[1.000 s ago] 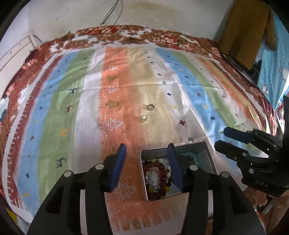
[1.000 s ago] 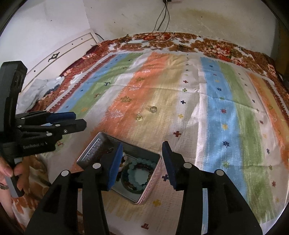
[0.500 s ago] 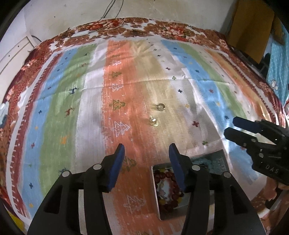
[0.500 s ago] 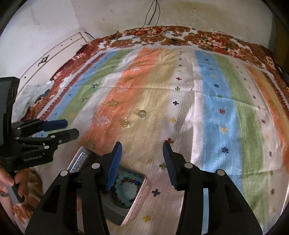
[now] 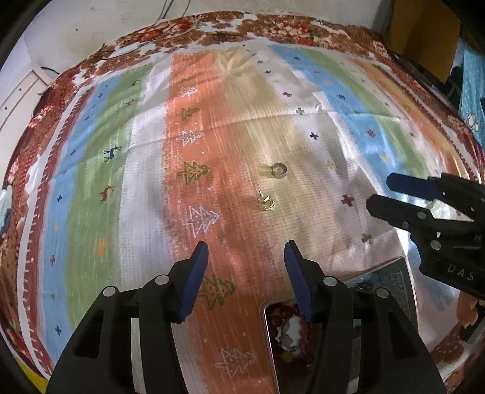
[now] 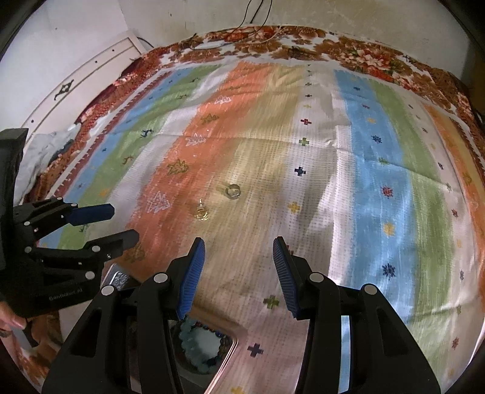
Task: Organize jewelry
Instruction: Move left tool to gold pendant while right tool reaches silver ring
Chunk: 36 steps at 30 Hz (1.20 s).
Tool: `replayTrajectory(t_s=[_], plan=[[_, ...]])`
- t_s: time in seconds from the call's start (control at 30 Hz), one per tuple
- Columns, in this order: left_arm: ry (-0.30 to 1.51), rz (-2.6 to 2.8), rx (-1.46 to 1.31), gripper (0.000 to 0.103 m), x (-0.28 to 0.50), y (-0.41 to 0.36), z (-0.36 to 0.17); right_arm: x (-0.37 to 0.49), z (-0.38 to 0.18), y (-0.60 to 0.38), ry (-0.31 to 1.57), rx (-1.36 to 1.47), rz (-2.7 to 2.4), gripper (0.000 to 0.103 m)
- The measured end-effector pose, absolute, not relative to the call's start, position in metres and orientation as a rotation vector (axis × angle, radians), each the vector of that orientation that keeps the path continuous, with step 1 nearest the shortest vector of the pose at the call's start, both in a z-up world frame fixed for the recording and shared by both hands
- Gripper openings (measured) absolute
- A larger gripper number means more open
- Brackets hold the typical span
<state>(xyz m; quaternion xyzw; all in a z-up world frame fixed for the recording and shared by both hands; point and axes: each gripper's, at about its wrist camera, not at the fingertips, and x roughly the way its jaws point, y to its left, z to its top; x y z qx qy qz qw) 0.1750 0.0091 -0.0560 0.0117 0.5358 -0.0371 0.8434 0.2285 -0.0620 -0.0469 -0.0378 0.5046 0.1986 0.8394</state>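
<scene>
A silver ring (image 5: 279, 170) (image 6: 232, 191) and a gold earring (image 5: 266, 202) (image 6: 201, 213) lie close together on the striped bedspread. A metal tin (image 5: 269, 339) (image 6: 225, 354) holding bead bracelets sits near the bed's front edge, partly hidden under both grippers. My left gripper (image 5: 246, 254) is open and empty, short of the earring. My right gripper (image 6: 239, 251) is open and empty, a little right of the jewelry; it also shows in the left wrist view (image 5: 391, 194). The left gripper shows at the left of the right wrist view (image 6: 118, 224).
The striped bedspread (image 5: 145, 181) covers a wide bed. A white wall and cables (image 6: 257, 15) lie beyond the far edge. A white headboard (image 6: 91, 72) runs along the left side. A yellow-brown cloth (image 5: 424, 27) hangs at the far right.
Both grippers have moved forward over the bed, away from the tin and toward the ring and earring. The tin has slid to the bottom of both views. Both stay open.
</scene>
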Motion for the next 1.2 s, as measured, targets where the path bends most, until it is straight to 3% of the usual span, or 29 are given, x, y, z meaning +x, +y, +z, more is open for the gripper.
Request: replayTrajectory(t_s=[1.2], plan=[[1.222, -0.23, 0.186, 0.052, 0.24, -0.002, -0.111, 0.294, -0.099, -0.034, 1.142, -0.225, 0.568, 0.047]])
